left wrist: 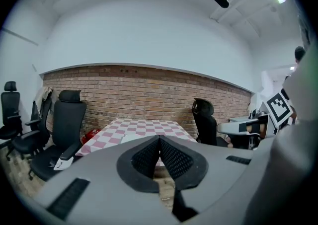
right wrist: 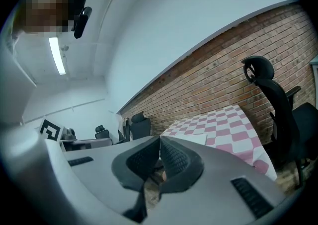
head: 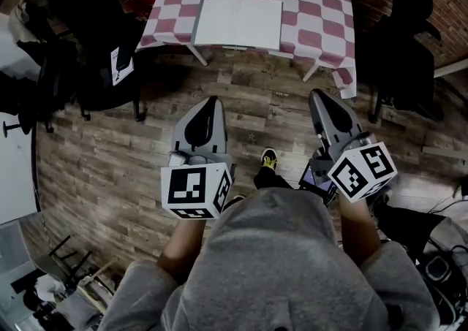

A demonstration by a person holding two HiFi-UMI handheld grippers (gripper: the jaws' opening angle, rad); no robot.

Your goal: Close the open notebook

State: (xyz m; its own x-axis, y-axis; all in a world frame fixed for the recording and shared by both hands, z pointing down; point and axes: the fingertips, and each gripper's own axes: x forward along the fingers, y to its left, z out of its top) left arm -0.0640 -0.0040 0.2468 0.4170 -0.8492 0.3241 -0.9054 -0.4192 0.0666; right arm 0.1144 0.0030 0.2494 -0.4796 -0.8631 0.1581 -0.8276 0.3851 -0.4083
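Grey hood [head: 285, 249] fills the bottom of the head view. Just ahead, the left gripper [head: 212, 101] and the right gripper [head: 316, 96] hang over the wooden floor [head: 110, 161], each with its jaws pressed together on nothing. Well beyond them the notebook [head: 238, 21] lies open and flat at the near edge of the checked table [head: 322, 1], untouched. A left chair [head: 95, 44] and a right chair [head: 409, 37], both black, flank the table.
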